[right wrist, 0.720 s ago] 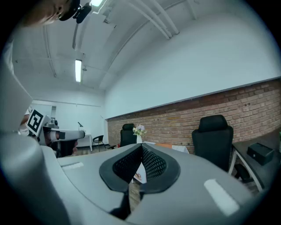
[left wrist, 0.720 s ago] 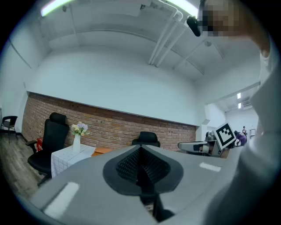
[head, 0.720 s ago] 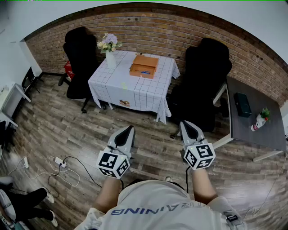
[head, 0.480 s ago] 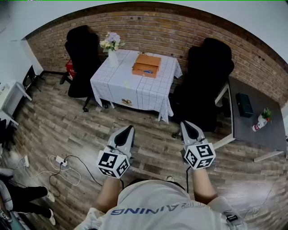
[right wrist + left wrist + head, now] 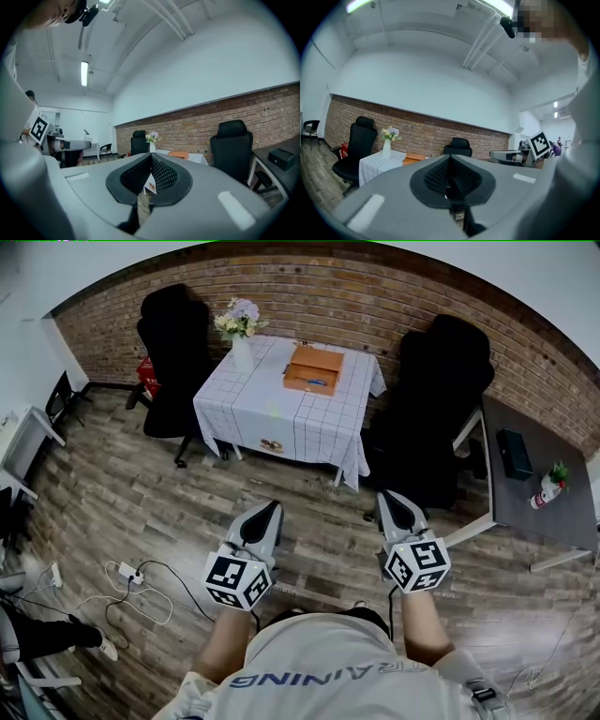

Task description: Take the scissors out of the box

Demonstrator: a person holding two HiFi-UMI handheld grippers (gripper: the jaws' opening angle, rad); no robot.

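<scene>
An open orange box lies on a table with a white checked cloth far ahead, by the brick wall. Something blue, likely the scissors, shows inside it. My left gripper and right gripper are held side by side over the wooden floor, well short of the table. Both are shut with nothing between the jaws. The left gripper view shows the box small beyond the closed left gripper. In the right gripper view, the box sits past the shut right gripper.
A vase of flowers stands on the table's far left corner. Black office chairs flank the table. A grey desk with a black case is on the right. A power strip and cables lie on the floor at left.
The table and box sit slightly further right in the head view. Both grippers keep their places, still shut. Another person's legs at the lower left have drawn back toward the edge.
</scene>
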